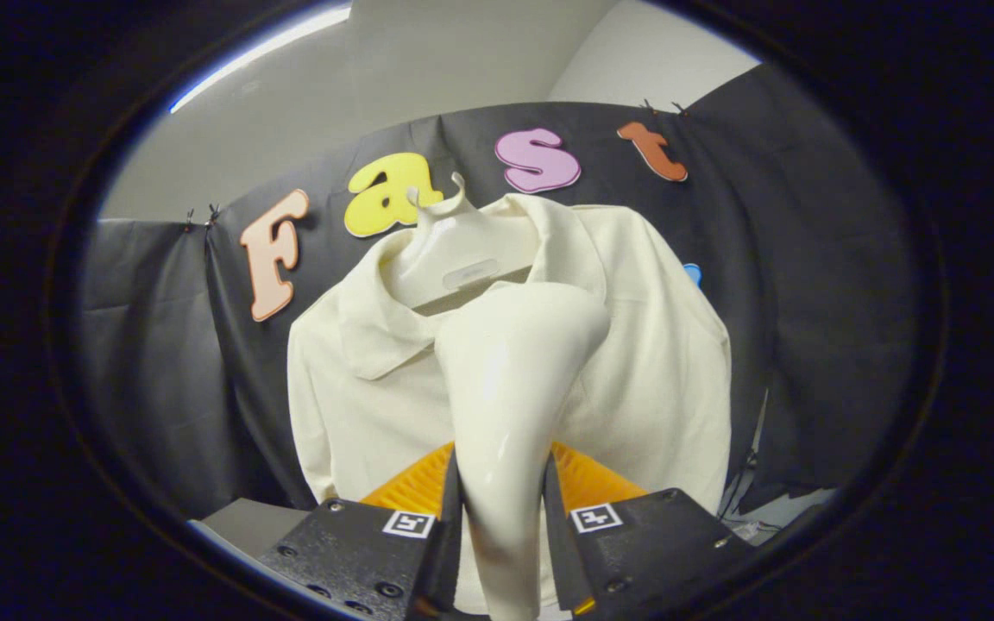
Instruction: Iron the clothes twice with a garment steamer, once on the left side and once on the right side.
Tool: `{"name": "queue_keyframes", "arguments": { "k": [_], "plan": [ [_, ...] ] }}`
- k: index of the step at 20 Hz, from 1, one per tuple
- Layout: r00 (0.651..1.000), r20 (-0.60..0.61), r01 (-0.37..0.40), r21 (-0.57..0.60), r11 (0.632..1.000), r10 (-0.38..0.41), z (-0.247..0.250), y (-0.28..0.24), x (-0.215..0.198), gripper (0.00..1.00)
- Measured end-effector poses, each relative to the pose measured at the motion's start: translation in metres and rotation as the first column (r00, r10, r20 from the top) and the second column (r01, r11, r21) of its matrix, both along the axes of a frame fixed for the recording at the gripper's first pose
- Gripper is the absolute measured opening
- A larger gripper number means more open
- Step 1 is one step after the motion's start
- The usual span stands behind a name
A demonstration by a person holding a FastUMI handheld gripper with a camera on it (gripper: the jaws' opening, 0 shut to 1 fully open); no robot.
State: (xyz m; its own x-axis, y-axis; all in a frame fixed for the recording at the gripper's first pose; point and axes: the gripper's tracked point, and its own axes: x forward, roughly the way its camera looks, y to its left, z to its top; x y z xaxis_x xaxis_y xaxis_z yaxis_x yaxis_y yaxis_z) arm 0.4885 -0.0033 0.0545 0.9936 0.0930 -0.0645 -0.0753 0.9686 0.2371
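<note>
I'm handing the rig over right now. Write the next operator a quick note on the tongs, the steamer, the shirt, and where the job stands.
Tongs: shut on the garment steamer, both fingers pressing its handle.
Steamer: head up, just ahead of the fingers, in front of the shirt's chest by the collar; I cannot tell if it touches the cloth.
Shirt: on a hanger against the booth's wall, facing the tongs.
Done: steamer picked up and brought to the shirt. How many passes are done cannot be told from this view.
Left: confirm and finish one left pass and one right pass.
</note>
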Motion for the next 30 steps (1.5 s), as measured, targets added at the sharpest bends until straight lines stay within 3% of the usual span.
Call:
{"name": "queue_keyframes", "arguments": {
  "k": [3,8,22,30],
  "plan": [
    [0.999,0.004,-0.042,0.007,0.999,0.042,-0.016,0.017,0.007,0.43],
    [0.996,-0.006,-0.088,0.128,0.988,0.089,-0.035,0.027,0.005,0.43],
    [0.986,-0.124,-0.105,0.089,0.990,0.115,-0.117,0.033,-0.019,0.43],
    [0.964,-0.172,-0.187,0.103,0.977,0.202,-0.194,0.046,-0.042,0.43]
  ]
}}
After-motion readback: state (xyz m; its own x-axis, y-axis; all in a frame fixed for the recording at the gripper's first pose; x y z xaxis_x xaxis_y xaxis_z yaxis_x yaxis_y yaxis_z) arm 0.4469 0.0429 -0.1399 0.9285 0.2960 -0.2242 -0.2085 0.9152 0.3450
